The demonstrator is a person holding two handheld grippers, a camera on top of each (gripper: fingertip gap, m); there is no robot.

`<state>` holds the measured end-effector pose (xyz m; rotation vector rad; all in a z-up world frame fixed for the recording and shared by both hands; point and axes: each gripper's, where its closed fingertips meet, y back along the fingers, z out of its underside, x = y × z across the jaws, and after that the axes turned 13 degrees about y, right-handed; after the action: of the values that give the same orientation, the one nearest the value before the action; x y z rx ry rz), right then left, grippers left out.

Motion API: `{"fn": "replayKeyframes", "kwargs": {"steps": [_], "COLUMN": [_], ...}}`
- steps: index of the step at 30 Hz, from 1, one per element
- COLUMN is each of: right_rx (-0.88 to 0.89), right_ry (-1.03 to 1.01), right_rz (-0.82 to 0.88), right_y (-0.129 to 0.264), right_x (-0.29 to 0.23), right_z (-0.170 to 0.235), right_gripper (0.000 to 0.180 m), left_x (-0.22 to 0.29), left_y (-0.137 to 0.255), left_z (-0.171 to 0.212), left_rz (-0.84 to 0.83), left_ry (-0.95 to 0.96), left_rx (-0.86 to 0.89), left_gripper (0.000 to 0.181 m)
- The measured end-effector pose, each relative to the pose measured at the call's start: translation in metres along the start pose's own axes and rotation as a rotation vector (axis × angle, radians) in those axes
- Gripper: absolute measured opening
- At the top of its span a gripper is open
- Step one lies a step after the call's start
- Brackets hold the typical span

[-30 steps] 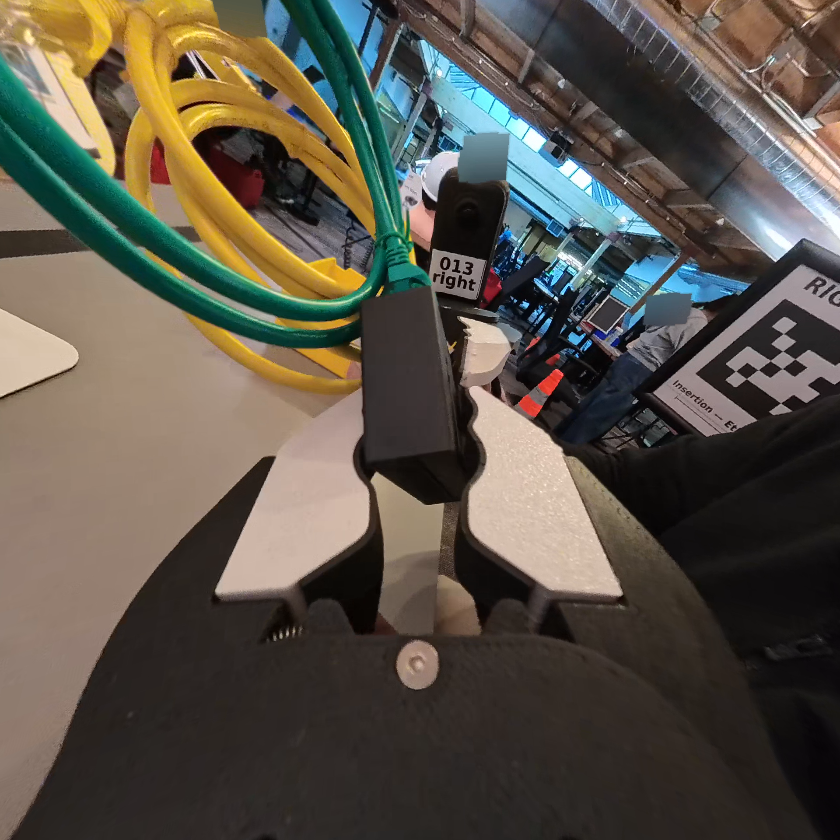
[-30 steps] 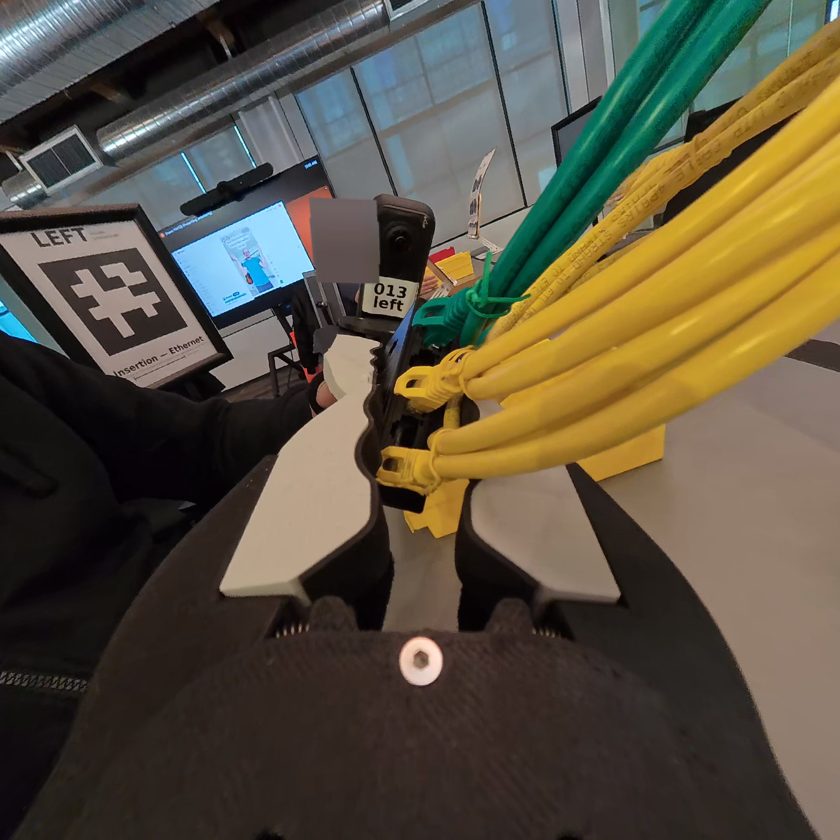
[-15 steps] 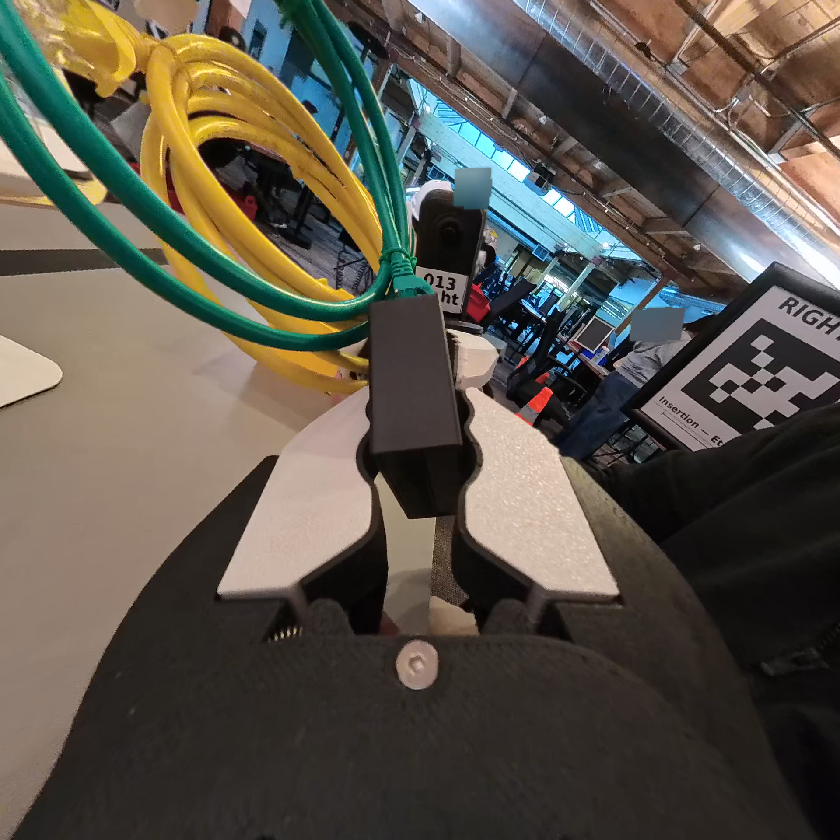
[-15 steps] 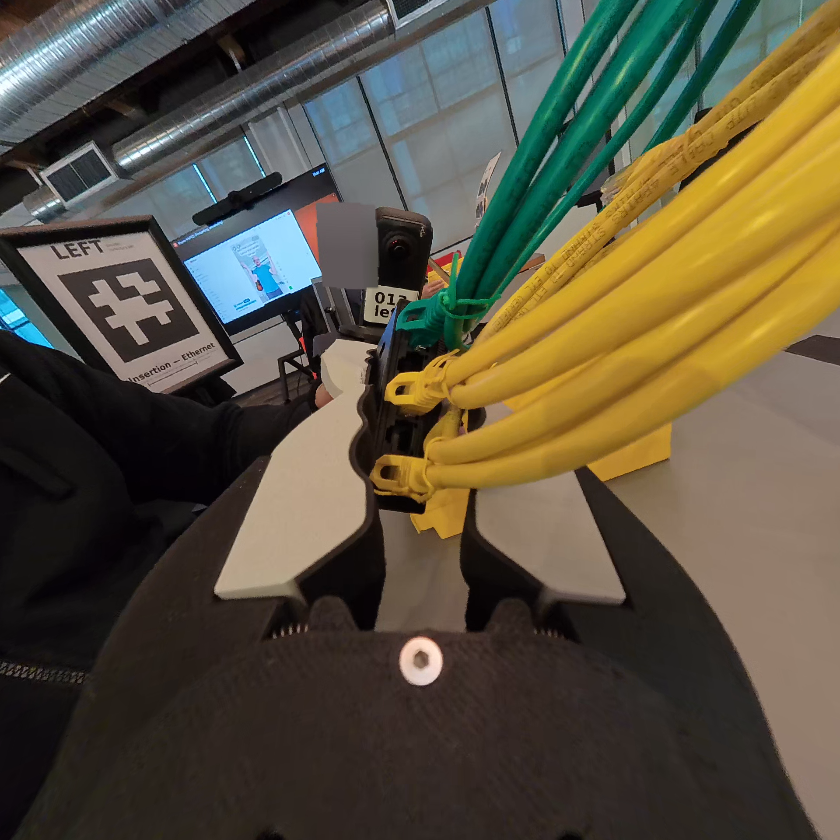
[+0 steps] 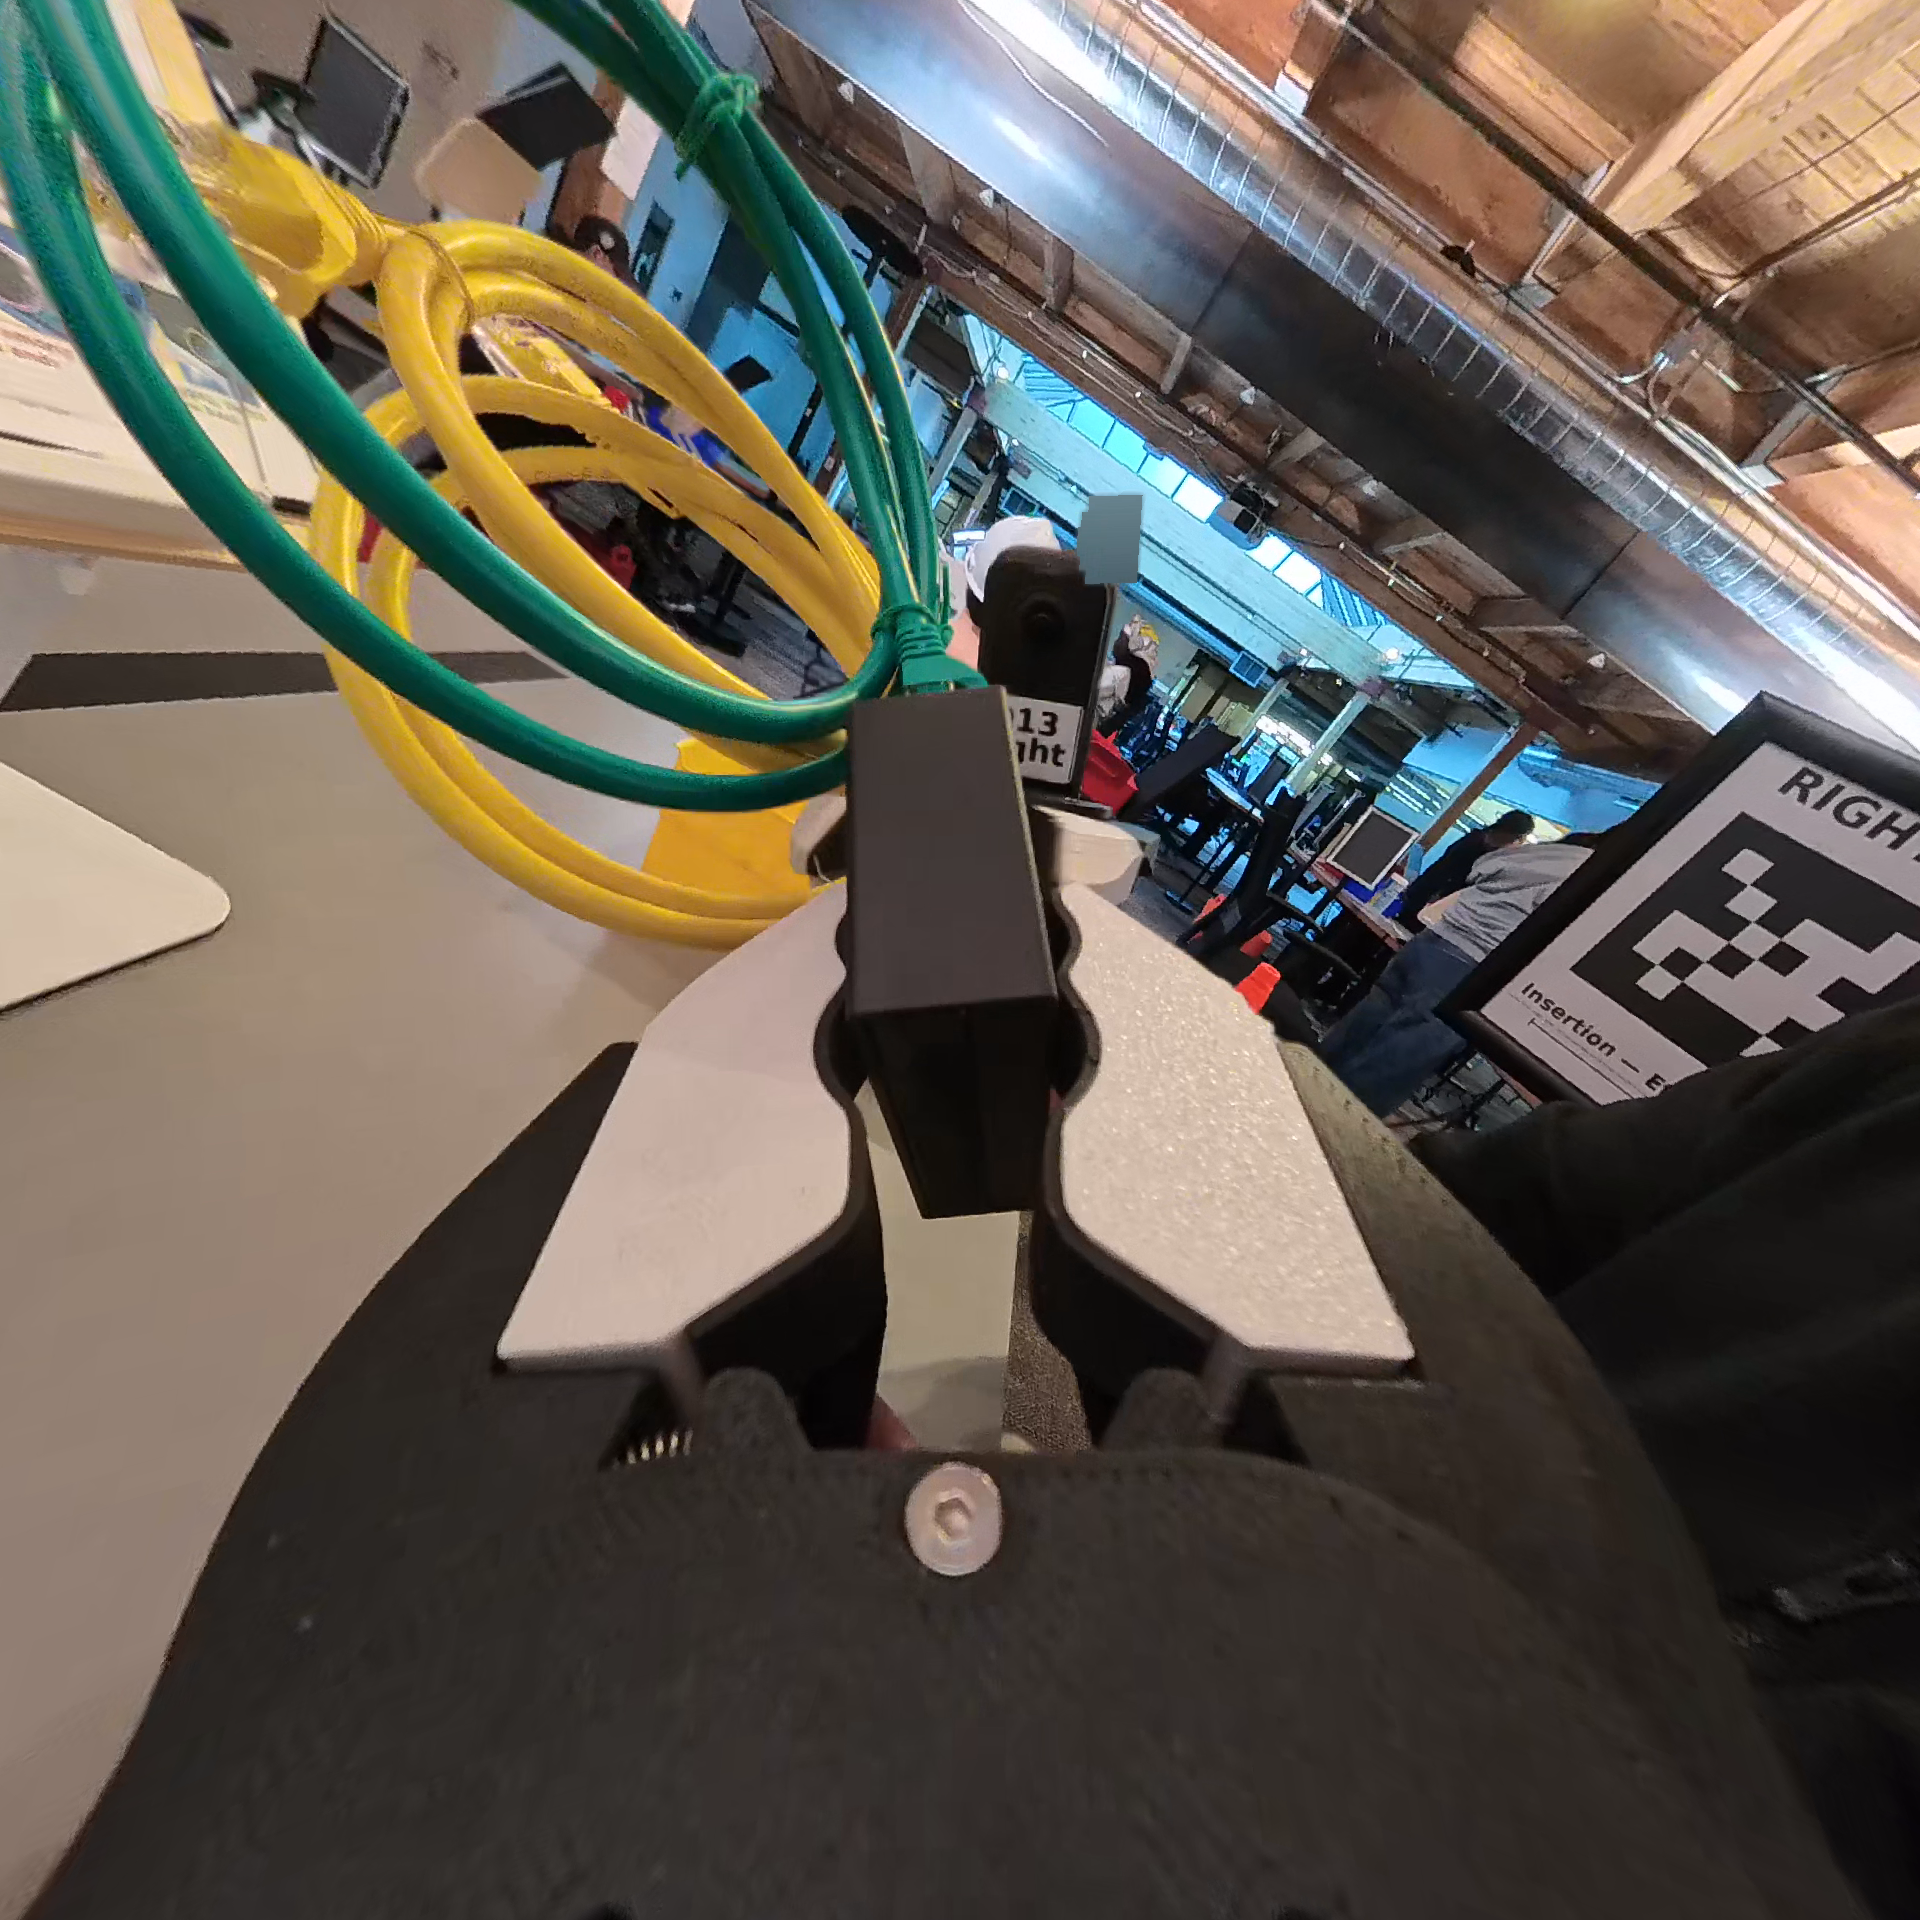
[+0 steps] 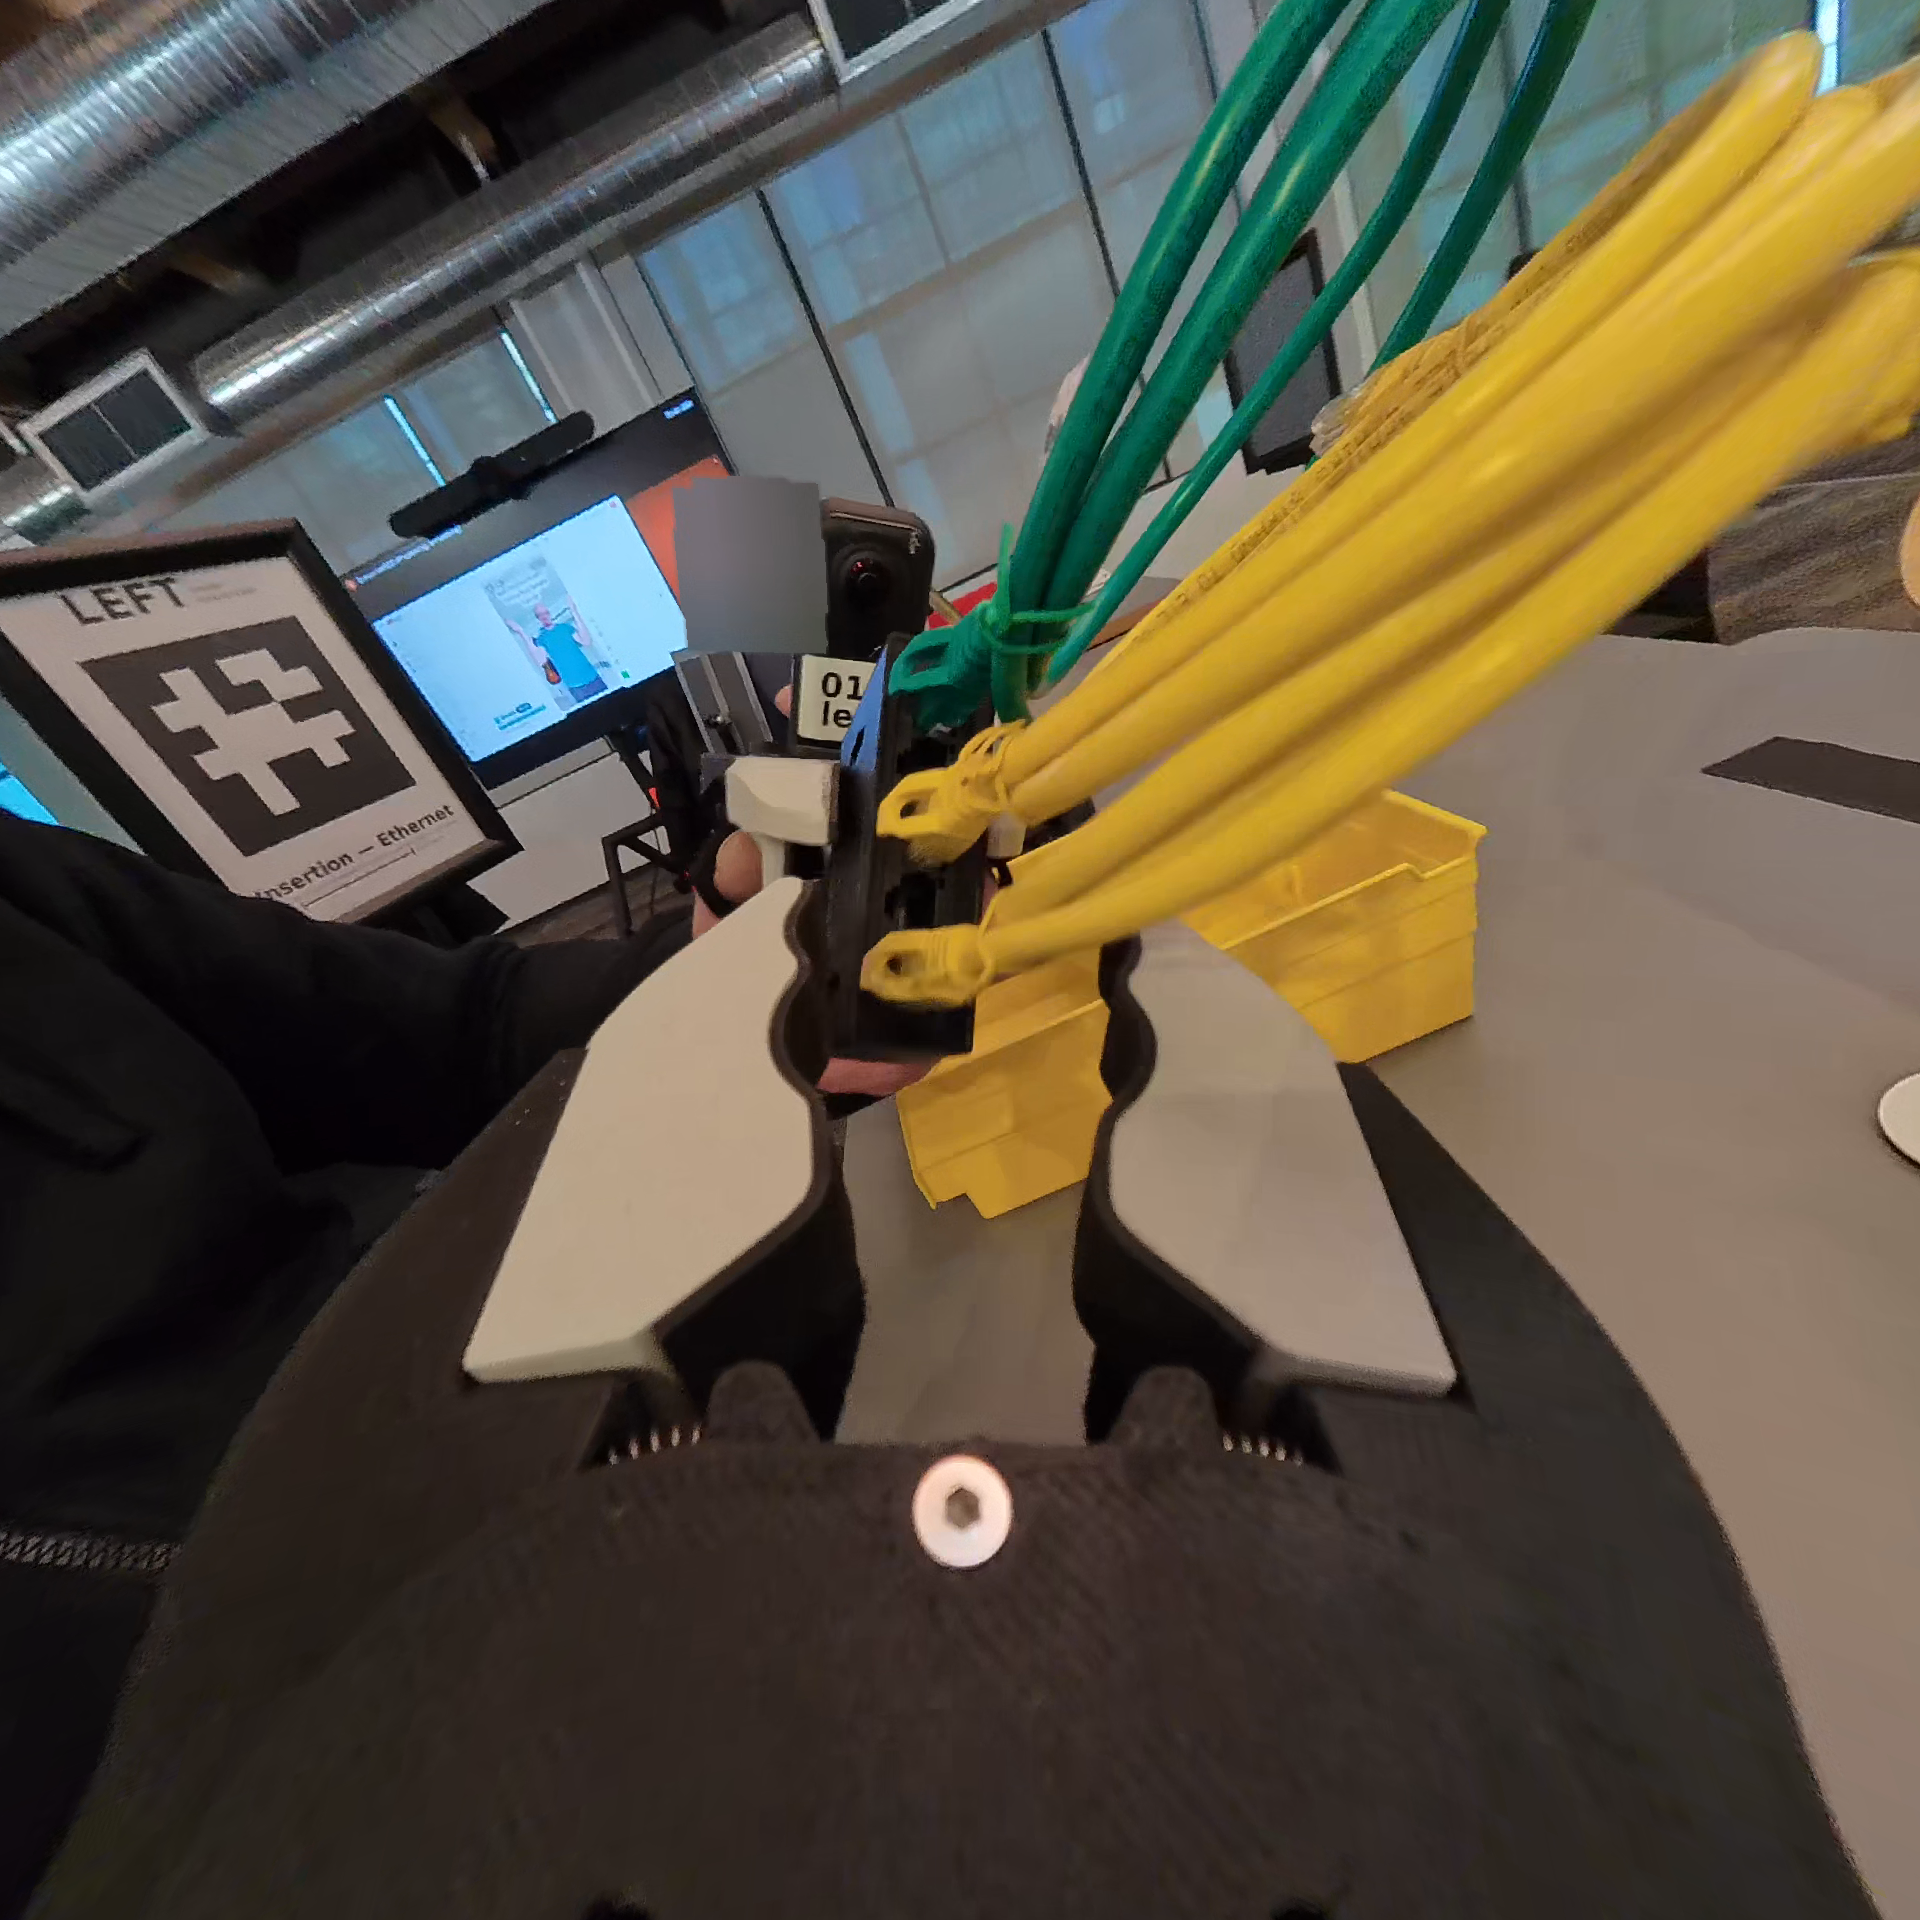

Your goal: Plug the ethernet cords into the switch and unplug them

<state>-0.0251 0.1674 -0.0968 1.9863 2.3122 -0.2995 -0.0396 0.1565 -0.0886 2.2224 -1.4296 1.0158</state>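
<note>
The left gripper (image 5: 951,997) is clamped on the switch (image 5: 945,914), a black rectangular box held on edge at the centre of the left wrist view, above the grey bench (image 5: 260,1091). Both white fingers (image 5: 717,1122) press against the long sides of the box.

The right gripper (image 6: 961,987) sits at the opposite end of the switch (image 6: 883,935), at the centre of the right wrist view. Its fingers (image 6: 675,1122) stand apart: the left-of-frame finger lies against the back of the switch, while the right-of-frame finger is clear of it, with the yellow cords passing over the gap.

Cord positions:
- Two yellow ethernet cords (image 6: 1403,727) are seated in ports on the switch face, one plug above the other. They run toward the upper right of the right wrist view.
- One green ethernet cord (image 6: 1143,312) is seated in the port at the far, upper end of the switch, and is tied with a green wire tie just above the plug. It rises toward the top of the frame.
- In the left wrist view, the green ethernet cord (image 5: 364,468) and the yellow ethernet cords (image 5: 499,831) loop through the left half of the frame; the yellow loops hang down toward the bench.

A yellow bin (image 6: 1351,935) stands on the bench (image 6: 1610,1039) right of centre, behind the switch. A framed marker sign (image 6: 239,727) stands at the left of the right wrist view, and a second framed marker sign (image 5: 1766,935) stands at the right edge of the left wrist view. A dark sleeve (image 6: 260,987) fills the left side of the right wrist view.
</note>
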Motion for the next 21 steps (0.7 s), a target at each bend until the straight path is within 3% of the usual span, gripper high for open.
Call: {"fn": "replayKeyframes", "kwargs": {"steps": [3, 7, 15, 21], "right_rx": [-0.066, -0.02, -0.063, 0.032], "right_ry": [0.0, -0.001, -0.017, -0.057], "right_rz": [0.014, -0.029, -0.127, -0.17], "right_y": [0.005, 0.014, 0.001, -0.001], "right_x": [0.006, 0.001, -0.015, -0.018], "right_z": [0.01, 0.002, 0.012, 0.004], "right_gripper": [0.058, 0.036, 0.028, 0.016], "left_x": [-0.001, 0.0, 0.002, 0.005], "left_y": [0.004, 0.007, 0.0, 0.0], "left_z": [-0.005, -0.008, 0.0, -0.001], "left_rz": [0.008, 0.013, 0.033, 0.048], "left_ry": [0.001, -0.001, 0.006, 0.011], "left_rx": [0.009, 0.012, -0.014, -0.01], "left_gripper": [0.03, 0.03, 0.03, 0.03]}}
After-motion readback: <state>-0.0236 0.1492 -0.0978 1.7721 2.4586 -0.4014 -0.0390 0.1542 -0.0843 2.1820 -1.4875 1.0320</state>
